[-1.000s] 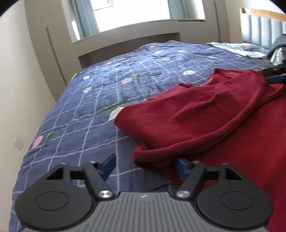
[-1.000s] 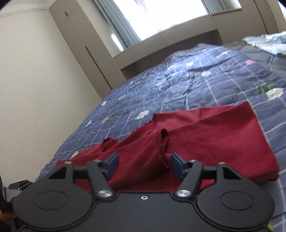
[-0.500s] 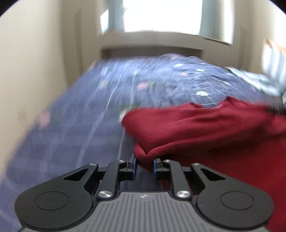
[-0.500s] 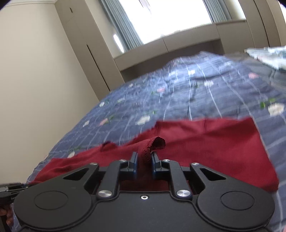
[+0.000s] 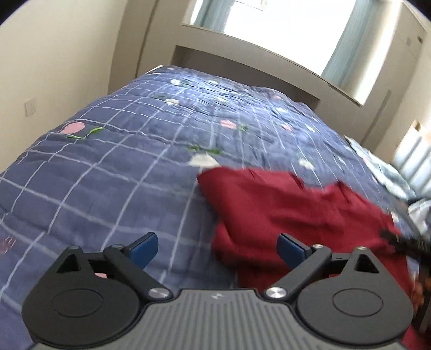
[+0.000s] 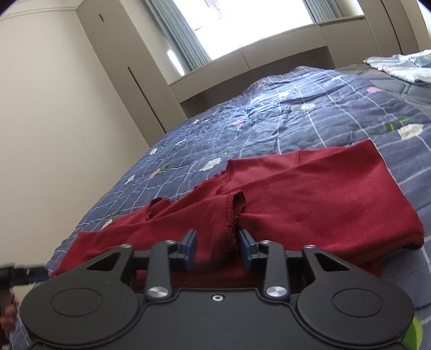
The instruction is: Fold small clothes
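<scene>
A dark red garment (image 5: 291, 212) lies partly folded on the blue quilted bedspread (image 5: 134, 161). My left gripper (image 5: 216, 249) is wide open and empty, with the garment's folded left edge just ahead between its blue fingers. In the right wrist view the garment (image 6: 309, 193) spreads across the bedspread (image 6: 296, 118). My right gripper (image 6: 216, 249) is partly open, its blue fingers on either side of a frayed hem of the garment with gaps showing. The left gripper's tip (image 6: 18, 273) shows at the far left edge of the right wrist view.
A cream wall and wardrobe (image 6: 67, 121) run along the bed's left side. A window with curtains (image 6: 242, 24) sits beyond the bed. Light folded clothes (image 6: 398, 66) lie at the far right of the bed. A padded headboard (image 5: 414, 167) is at the right.
Both grippers closed on the red garment half a second ago and have now opened. The left gripper let go and swung left and up; the garment lies flatter.
</scene>
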`<state>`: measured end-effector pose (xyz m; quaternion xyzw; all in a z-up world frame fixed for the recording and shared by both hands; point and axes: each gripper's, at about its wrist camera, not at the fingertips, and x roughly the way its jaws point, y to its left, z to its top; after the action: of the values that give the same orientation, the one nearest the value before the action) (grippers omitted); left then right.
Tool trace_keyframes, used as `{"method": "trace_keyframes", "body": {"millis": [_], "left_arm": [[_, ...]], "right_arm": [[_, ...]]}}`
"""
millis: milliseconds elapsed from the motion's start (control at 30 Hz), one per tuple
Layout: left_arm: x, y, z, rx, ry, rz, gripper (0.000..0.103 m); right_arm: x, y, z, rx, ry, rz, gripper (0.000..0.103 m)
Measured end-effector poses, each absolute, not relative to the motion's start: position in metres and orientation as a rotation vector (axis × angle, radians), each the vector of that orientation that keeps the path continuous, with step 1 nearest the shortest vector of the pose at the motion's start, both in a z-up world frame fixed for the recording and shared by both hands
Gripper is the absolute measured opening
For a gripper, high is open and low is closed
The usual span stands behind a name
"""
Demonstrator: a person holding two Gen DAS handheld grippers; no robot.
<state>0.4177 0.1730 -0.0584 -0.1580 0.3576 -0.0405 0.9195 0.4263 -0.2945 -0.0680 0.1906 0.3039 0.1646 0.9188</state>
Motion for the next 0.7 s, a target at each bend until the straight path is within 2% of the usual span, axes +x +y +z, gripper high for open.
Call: {"method": "trace_keyframes", "body": {"millis": [100, 133, 167, 200, 233, 267, 300, 367, 500, 633, 667, 700], "left_arm": [[0.460, 0.182, -0.066, -0.386, 0.762, -0.075, 0.098], [0.474, 0.186, -0.072, -0.417, 0.784, -0.065, 0.097], [0.488, 0.191, -0.078, -0.456, 0.807, -0.064, 0.091], [0.500, 0.195, -0.084, -0.494, 0.826, -0.075, 0.078], [0.510, 0.198, -0.090, -0.536, 0.843, -0.086, 0.068], [0.517, 0.199, -0.093, -0.574, 0.849, -0.104, 0.042], [0.522, 0.199, -0.095, -0.596, 0.848, -0.129, 0.021], [0.524, 0.190, -0.087, -0.556, 0.812, -0.134, 0.010], [0.509, 0.167, -0.064, -0.424, 0.651, -0.173, 0.009], [0.518, 0.160, -0.079, -0.382, 0.720, -0.151, 0.010], [0.519, 0.161, -0.083, -0.390, 0.731, -0.151, 0.014], [0.519, 0.164, -0.085, -0.408, 0.738, -0.152, 0.029]], "right_arm": [[0.428, -0.292, -0.069, 0.383, 0.626, 0.341, 0.043], [0.428, -0.292, -0.070, 0.381, 0.626, 0.342, 0.040], [0.428, -0.292, -0.071, 0.379, 0.627, 0.338, 0.038], [0.428, -0.292, -0.072, 0.382, 0.626, 0.332, 0.032], [0.428, -0.294, -0.073, 0.387, 0.626, 0.326, 0.023], [0.428, -0.295, -0.074, 0.393, 0.625, 0.324, 0.020], [0.427, -0.296, -0.075, 0.399, 0.621, 0.324, 0.018], [0.423, -0.296, -0.074, 0.390, 0.594, 0.321, 0.015], [0.414, -0.297, -0.069, 0.370, 0.512, 0.261, 0.013], [0.420, -0.300, -0.076, 0.391, 0.550, 0.236, 0.013], [0.421, -0.299, -0.076, 0.387, 0.553, 0.236, 0.013], [0.421, -0.299, -0.076, 0.387, 0.555, 0.240, 0.013]]}}
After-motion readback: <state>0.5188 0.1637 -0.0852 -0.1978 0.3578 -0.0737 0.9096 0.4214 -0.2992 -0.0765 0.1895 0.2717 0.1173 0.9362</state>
